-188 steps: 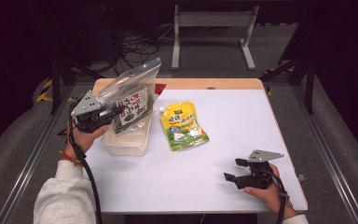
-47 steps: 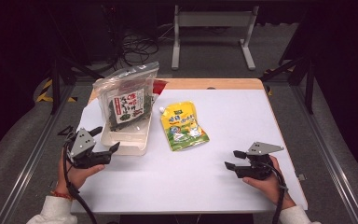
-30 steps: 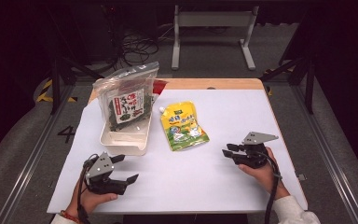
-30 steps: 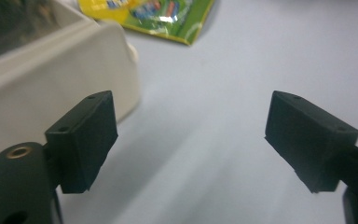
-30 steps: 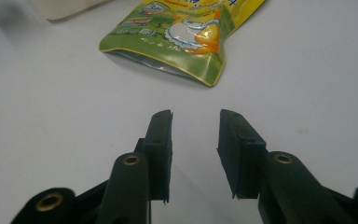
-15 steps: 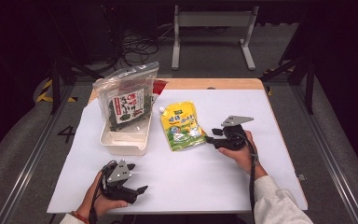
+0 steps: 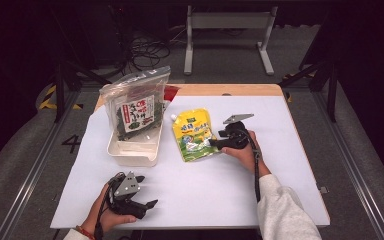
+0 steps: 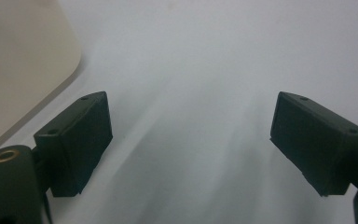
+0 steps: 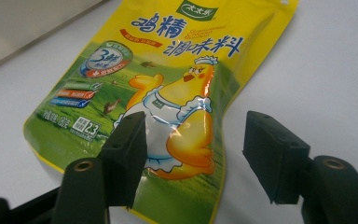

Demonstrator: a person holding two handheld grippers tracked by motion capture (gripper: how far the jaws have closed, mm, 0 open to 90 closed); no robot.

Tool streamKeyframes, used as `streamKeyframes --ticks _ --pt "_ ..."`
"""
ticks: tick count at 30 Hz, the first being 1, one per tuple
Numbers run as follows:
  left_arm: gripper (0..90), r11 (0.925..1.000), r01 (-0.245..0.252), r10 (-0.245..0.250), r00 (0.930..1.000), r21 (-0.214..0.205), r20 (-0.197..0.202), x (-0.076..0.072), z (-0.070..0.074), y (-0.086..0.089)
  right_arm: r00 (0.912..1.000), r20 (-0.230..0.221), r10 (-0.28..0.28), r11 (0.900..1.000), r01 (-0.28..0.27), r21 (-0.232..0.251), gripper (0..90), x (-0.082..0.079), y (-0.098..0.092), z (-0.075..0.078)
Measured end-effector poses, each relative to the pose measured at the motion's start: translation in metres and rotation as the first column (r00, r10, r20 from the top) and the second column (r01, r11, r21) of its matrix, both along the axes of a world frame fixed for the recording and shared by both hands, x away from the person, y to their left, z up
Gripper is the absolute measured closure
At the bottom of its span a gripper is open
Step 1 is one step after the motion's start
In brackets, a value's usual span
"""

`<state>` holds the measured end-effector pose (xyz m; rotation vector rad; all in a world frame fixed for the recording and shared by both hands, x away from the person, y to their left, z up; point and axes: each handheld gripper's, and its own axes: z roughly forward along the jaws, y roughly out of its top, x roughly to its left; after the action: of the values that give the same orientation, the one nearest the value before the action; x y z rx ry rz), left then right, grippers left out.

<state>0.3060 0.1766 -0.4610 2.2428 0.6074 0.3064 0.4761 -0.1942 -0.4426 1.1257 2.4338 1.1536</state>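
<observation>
A yellow and green pouch [image 7: 194,134] with a cartoon chicken lies flat on the white table [image 7: 290,170], right of a white tub [image 7: 132,151]. A clear zip bag of dark seaweed [image 7: 136,106] stands in the tub. My right gripper [image 7: 214,142] is at the pouch's right edge, pointing left. In the right gripper view its jaws [image 9: 193,135] have just been opening; they straddle the pouch [image 9: 168,65] near its lower edge without pressing on it. My left gripper [image 7: 145,191] rests open near the front left edge, and its jaws [image 8: 191,135] hold nothing.
The tub's rounded corner [image 8: 23,56] lies just left of the left gripper. A wooden strip [image 7: 220,90] borders the table's far edge. Beyond it are a metal stand [image 7: 227,30] and cables on the floor.
My right hand has slid left across the table to the pouch, its jaws spreading wider. The left hand came down to the front edge and has stayed there since.
</observation>
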Motion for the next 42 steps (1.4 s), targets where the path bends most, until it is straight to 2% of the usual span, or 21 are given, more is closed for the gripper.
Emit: streamKeyframes --ticks 3,5,6,9,11,14,15,20,21,23,25,28,29,33,35,37,40,42 --pt "13.2 1.0 0.002 -0.002 1.0 0.007 0.002 0.0 0.0 0.0 0.9998 -0.017 -0.007 0.9996 0.007 0.027 38.7 0.003 -0.001 -0.002" --pt "13.1 0.9998 0.006 -0.006 1.0 0.018 0.002 0.0 0.0 0.001 0.9995 -0.025 0.02 0.9993 -0.019 0.032 41.2 0.003 0.0 -0.003" --pt "13.0 0.9999 0.005 -0.005 1.0 0.015 -0.002 0.001 0.0 0.002 0.9975 -0.051 0.049 0.998 -0.047 0.041 41.6 0.005 0.003 -0.004" --pt "13.0 0.9999 0.0 0.0 1.0 0.011 -0.01 0.004 -0.001 0.002 0.9963 -0.069 0.05 0.9975 -0.046 0.053 41.0 0.007 0.005 -0.005" --pt "13.0 0.9997 0.009 -0.009 0.9999 0.024 -0.01 0.004 -0.002 0.002 0.9909 -0.121 0.06 0.9953 -0.051 0.082 45.8 0.011 0.002 -0.007" --pt "13.3 0.9993 0.027 -0.026 0.9994 0.024 -0.021 0.004 -0.003 0.002 0.9884 -0.135 0.07 0.9945 -0.059 0.087 50.8 0.013 0.001 -0.008" --pt "14.6 0.9986 0.042 -0.041 0.9986 0.031 -0.033 0.004 -0.005 0.0 0.9869 -0.14 0.079 0.995 -0.07 0.072 56.7 0.013 0.002 -0.007" --pt "14.6 0.997 0.062 -0.061 0.9977 0.045 -0.031 0.002 -0.005 -0.005 0.9874 -0.126 0.097 0.9949 -0.092 0.041 64.2 0.011 0.003 -0.004" --pt "14.6 0.9971 0.065 -0.064 0.9973 0.04 -0.037 0.003 -0.005 -0.006 0.9877 -0.111 0.11 0.9938 -0.108 0.028 67.5 0.009 0.004 -0.002" --pt "14.6 0.9973 0.067 -0.066 0.9968 0.03 -0.044 0.003 -0.005 -0.006 0.988 -0.105 0.113 0.9935 -0.111 0.026 68.7 0.009 0.004 -0.002" --pt "14.6 0.9976 0.068 -0.067 0.9963 0.014 -0.053 0.004 -0.005 -0.007 0.9896 -0.08 0.12 0.9927 -0.119 0.02 70.4 0.005 0.005 -0.002" --pt "14.6 0.9969 0.078 -0.078 0.9948 -0.006 -0.066 0.003 -0.004 -0.007 0.99 -0.06 0.128 0.9914 -0.126 0.037 72.1 0.0 0.004 -0.003" --pt "14.6 0.996 0.085 -0.087 0.9935 -0.029 -0.074 0.003 -0.004 -0.008 0.9902 -0.054 0.129 0.9904 -0.126 0.056 72.9 -0.005 0.002 -0.004" --pt "14.6 0.9956 0.074 -0.079 0.9932 -0.058 -0.085 0.005 -0.002 -0.009 0.9907 -0.047 0.128 0.9887 -0.124 0.085 74.0 -0.014 -0.002 -0.005" --pt "14.6 0.9935 0.074 -0.083 0.9911 -0.087 -0.104 0.008 0.0 -0.013 0.989 -0.044 0.141 0.9831 -0.135 0.124 76.4 -0.025 -0.008 -0.006" --pt "14.7 0.993 0.077 -0.086 0.9904 -0.09 -0.108 0.011 0.001 -0.018 0.9889 -0.036 0.144 0.9794 -0.138 0.147 77.8 -0.033 -0.01 -0.005" --pt "14.6 0.9922 0.074 -0.086 0.9884 -0.1 -0.125 0.016 0.0 -0.025 0.9865 -0.024 0.162 0.9771 -0.157 0.144 78.3 -0.041 -0.01 -0.004" --pt "14.0 0.9936 0.077 -0.087 0.988 -0.083 -0.128 0.018 0.0 -0.03 0.9843 -0.019 0.176 0.9751 -0.171 0.141 78.9 -0.05 -0.01 -0.005"
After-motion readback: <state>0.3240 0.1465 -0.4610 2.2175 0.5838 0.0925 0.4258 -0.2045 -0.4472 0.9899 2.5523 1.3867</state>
